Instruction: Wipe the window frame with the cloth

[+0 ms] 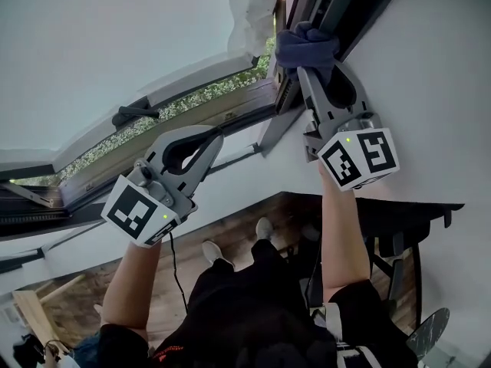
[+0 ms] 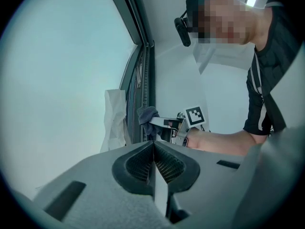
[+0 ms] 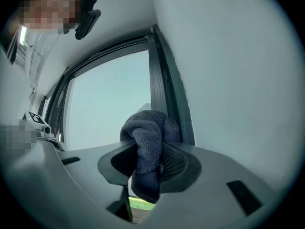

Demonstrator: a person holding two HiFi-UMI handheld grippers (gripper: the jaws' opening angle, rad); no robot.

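At far right, the right gripper (image 1: pixel 308 71) clamped a bunched navy cloth (image 1: pixel 305 43) against the dark metal window frame (image 1: pixel 367 8), wanting firm, steady strokes; the left gripper (image 1: pixel 213 138) was closed, empty.

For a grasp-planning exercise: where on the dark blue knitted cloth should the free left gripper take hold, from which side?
Probably the bunched wad of the dark blue knitted cloth bulging past the right gripper's jaw tips, approached from the person's left: it is thick and exposed there, while the dark window frame lies behind it. The left gripper, shut, must open first.
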